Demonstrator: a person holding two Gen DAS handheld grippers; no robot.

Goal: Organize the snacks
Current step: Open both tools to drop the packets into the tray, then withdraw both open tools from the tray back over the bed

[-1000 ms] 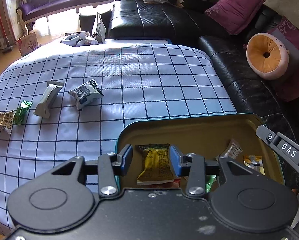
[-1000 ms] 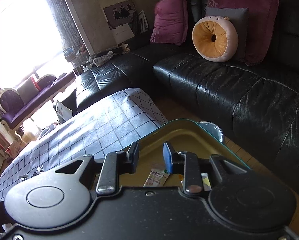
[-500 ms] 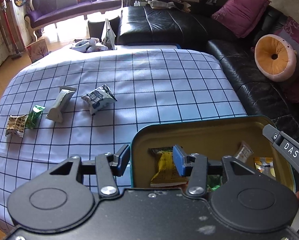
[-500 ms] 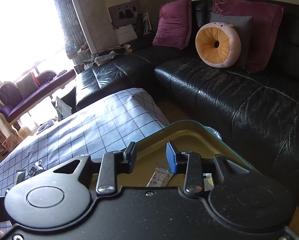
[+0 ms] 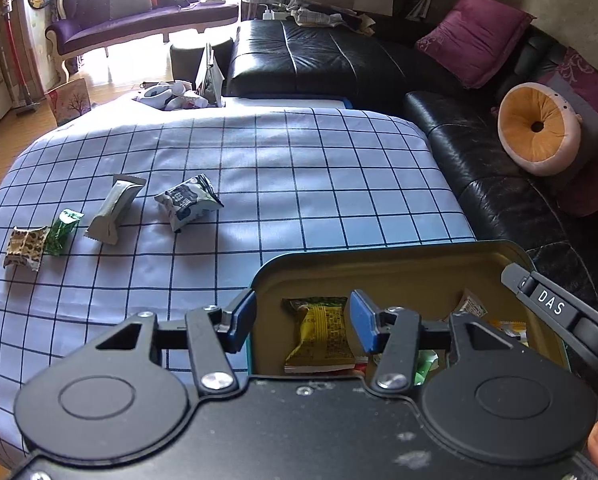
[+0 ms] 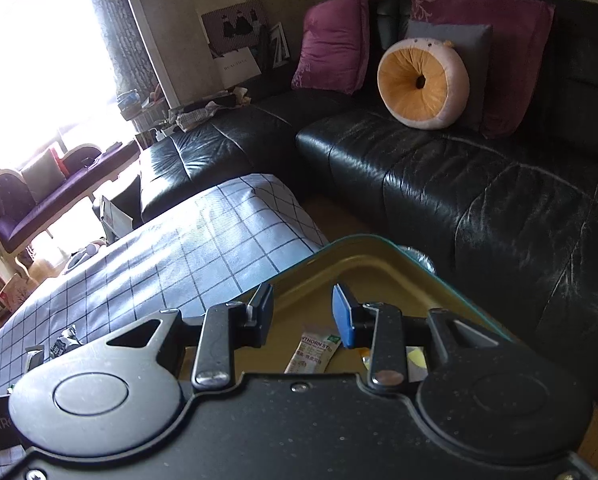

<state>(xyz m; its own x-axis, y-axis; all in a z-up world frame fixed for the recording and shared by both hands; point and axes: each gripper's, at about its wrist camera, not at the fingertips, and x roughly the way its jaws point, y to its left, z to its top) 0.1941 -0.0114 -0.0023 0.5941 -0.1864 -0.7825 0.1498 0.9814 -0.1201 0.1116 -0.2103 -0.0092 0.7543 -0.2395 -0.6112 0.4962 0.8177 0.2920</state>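
1. Where the tin fills the lower right of the left wrist view, the left gripper hangs over its near left corner, jaws wide and empty; a yellow packet lies in the tin between them, long axis running up-frame.
2. Mid-left on the checked cloth lie four loose snacks: a grey-white bar pointing up-right, a dark pouch, a green sachet and a brown-patterned packet touching it.
3. The right gripper is parted moderately, holding nothing, above the tin's far end.
4. Only the right wrist view shows a white printed stick inside, pointing up-right.
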